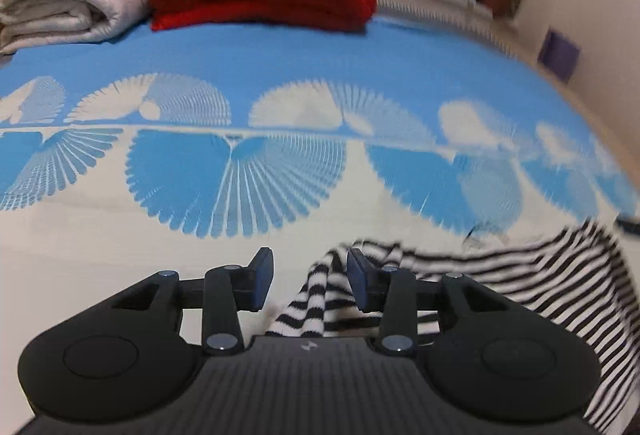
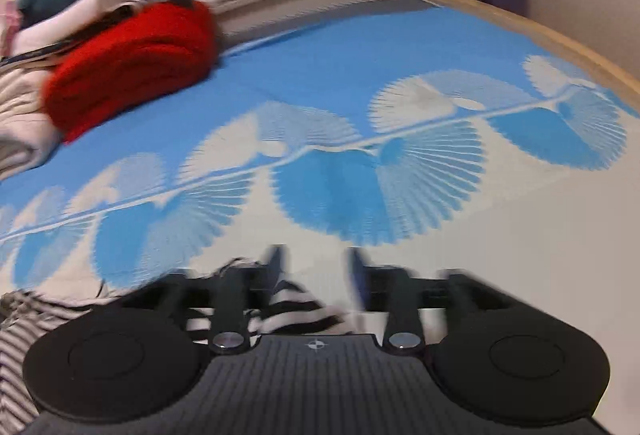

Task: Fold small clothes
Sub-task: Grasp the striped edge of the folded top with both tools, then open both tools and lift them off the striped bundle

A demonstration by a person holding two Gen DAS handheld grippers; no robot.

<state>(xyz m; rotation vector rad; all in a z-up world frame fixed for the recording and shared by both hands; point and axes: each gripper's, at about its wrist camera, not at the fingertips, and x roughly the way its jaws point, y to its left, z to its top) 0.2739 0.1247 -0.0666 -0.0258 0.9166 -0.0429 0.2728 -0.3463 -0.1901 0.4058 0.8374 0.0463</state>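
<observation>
Both grippers, left and right, are standing parted with striped garment corners lying loose between them on the bedspread; folding is looking barely begun.

- The left gripper is matte black plastic, with two rounded housings like flattened discs, each with a shallow circular recess.
- Its fingers end in flat pads with blue faces.
- Silver round screw heads mark the linkage pivots (four show on each gripper).
- A ribbed dark grey centre plate carries a small white emblem.
- The right gripper has the same build, blurred, with a round crosshair mark.
</observation>
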